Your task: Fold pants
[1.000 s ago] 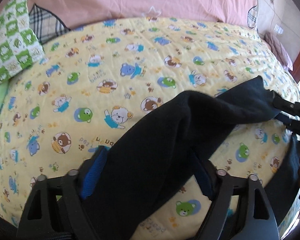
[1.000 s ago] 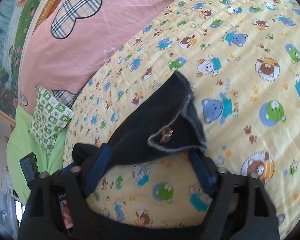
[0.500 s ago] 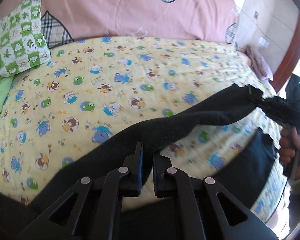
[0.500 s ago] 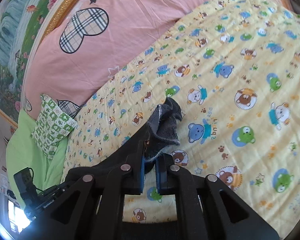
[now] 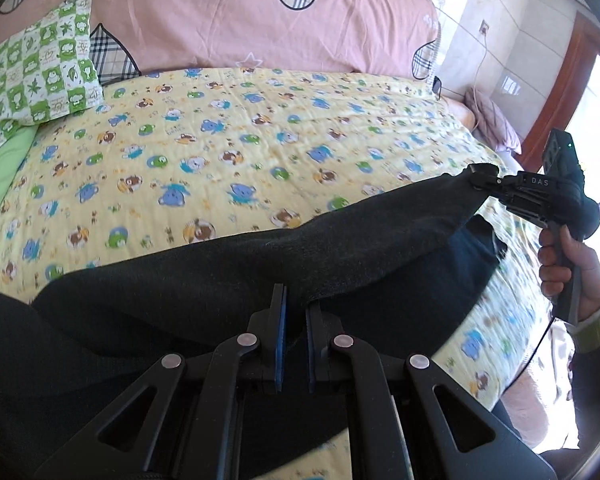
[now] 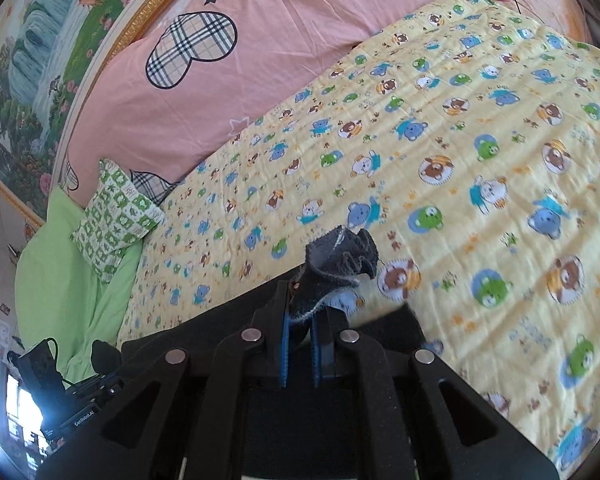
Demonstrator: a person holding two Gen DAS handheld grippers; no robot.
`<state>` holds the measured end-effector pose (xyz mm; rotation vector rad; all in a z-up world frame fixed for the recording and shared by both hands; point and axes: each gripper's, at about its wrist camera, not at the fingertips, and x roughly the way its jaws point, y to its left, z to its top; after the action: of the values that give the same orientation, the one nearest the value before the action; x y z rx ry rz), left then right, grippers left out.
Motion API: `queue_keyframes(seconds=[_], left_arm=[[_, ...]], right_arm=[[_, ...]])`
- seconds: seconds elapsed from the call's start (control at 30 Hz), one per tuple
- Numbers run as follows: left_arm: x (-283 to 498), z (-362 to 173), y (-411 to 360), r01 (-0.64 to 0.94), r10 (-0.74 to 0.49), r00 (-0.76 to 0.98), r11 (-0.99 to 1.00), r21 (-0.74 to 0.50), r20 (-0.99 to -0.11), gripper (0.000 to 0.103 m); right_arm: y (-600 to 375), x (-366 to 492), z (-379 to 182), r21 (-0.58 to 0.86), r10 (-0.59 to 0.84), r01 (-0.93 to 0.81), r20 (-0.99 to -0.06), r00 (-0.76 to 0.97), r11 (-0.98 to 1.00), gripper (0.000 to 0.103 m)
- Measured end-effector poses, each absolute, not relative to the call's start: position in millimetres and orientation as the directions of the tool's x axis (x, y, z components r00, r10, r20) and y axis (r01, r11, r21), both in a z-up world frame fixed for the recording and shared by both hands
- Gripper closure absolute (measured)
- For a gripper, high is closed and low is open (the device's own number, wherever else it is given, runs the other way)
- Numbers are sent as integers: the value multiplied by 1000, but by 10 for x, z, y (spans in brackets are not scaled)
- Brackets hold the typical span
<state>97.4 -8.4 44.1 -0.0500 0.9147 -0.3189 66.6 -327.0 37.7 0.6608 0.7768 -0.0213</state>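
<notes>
**Pants stretched between two grippers**

Dark pants (image 5: 260,264) span the lower frame above the quilt (image 5: 220,152). Left gripper (image 5: 295,316) and right gripper (image 6: 299,316) each pinch an edge; the cloth bunches, grey-edged, at the right one.

From my left tool (image 5: 294,320), the yellow quilt (image 5: 260,128) lies open from ten to one o'clock. The pink pillow (image 5: 260,12) walls off twelve, and a green checked cushion (image 5: 36,76) sits at ten. At two to three, my right tool (image 5: 478,176) and the taut stretch of pants (image 5: 300,248) bar the way. From my right tool (image 6: 298,312), quilt (image 6: 480,160) runs free from twelve to four; the cushion (image 6: 116,224) stands at ten.
</notes>
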Motion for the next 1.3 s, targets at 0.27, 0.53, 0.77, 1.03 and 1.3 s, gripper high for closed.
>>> queue_keyframes(seconds=[0.27,0.53,0.77,1.03,1.3], left_arm=[[695,456,-179,259,-308,572,947,-189,-760,96],[599,305,-276,303,-329,535,934,-187,-778,96],[587,-16,-345,308,-307,466,936,-173,-830,96],[565,-93,-358,301,-301,447,937,-175,-842,93],[461,-44,-261,249,-310,461,945,-215,-831,70]], right_arm=[[-3257,311,391,543,223,239,-651,725,805,93],[-3322,16,221,533,205,276,-674,709,800,93],[-3330,-17,-38,483,152,335,-722,675,809,94],[-3247,-24,19,385,74,340,-748,660,858,93],[-3167,-225,291,303,-59,391,-722,690,869,57]])
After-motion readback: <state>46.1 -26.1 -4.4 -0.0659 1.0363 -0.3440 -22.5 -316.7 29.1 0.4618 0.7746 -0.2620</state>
